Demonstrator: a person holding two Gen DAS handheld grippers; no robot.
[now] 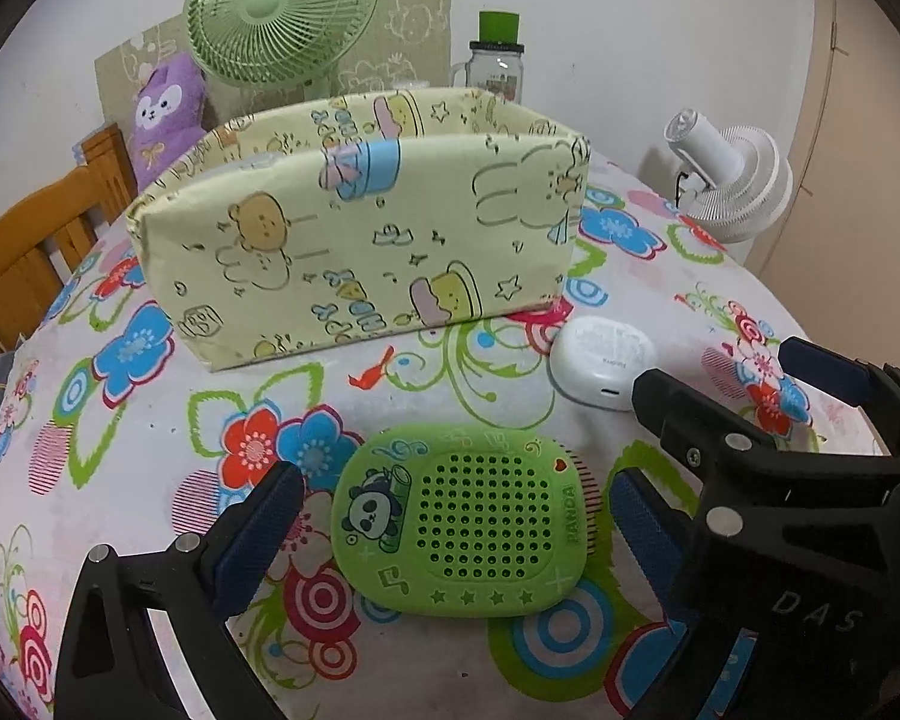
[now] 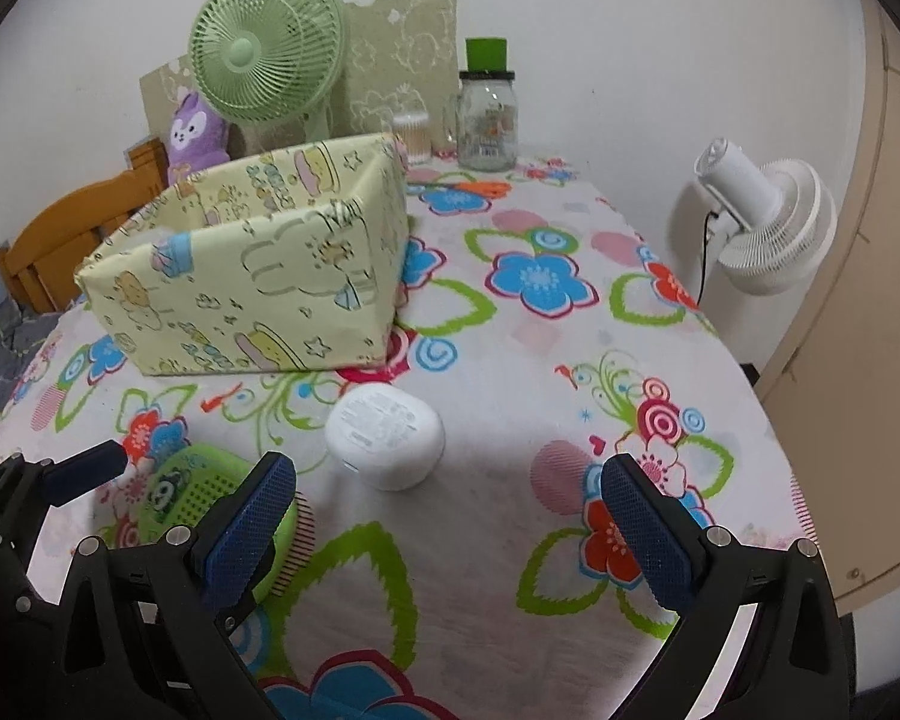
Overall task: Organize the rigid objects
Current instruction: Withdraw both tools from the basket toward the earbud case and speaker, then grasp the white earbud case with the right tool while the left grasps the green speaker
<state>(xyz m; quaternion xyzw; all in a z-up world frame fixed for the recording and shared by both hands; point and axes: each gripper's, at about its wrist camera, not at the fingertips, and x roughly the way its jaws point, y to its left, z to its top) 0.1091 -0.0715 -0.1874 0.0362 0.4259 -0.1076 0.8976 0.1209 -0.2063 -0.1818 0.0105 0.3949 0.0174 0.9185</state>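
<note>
Lying flat on the flowered tabletop (image 1: 150,432) is a green panda comb (image 1: 468,519), a rounded green pad with a perforated face, a cartoon panda and the word PANDA along one edge (fine comb teeth peek out from its right side). We see it framed by our left gripper (image 1: 456,516), whose blue-padded fingers (image 1: 258,531) are spread wide on either side of it, near but not touching it.

Just beyond the comb and to its right sits a white earbud case (image 2: 387,438), smooth and pebble-shaped, resting on the cloth close to the near right corner of the box. Our right gripper (image 2: 450,516) hovers just short of this case with its fingers (image 2: 642,534) also spread apart and holding nothing; in the left wrist view it shows as a dark frame at the right edge.

Behind both things stands a pale yellow box (image 1: 354,240), open at the top and covered in paper printed with bears, rabbits and stars. We cannot tell what it holds.

Further back along the wall we find a green desk fan (image 1: 282,12), a purple plush toy (image 1: 168,114) and a glass jar (image 2: 489,126) with a green cap. A white fan (image 2: 768,222) stands off the tabletop's right side, and a wooden chair (image 1: 36,252) shows at the left.
</note>
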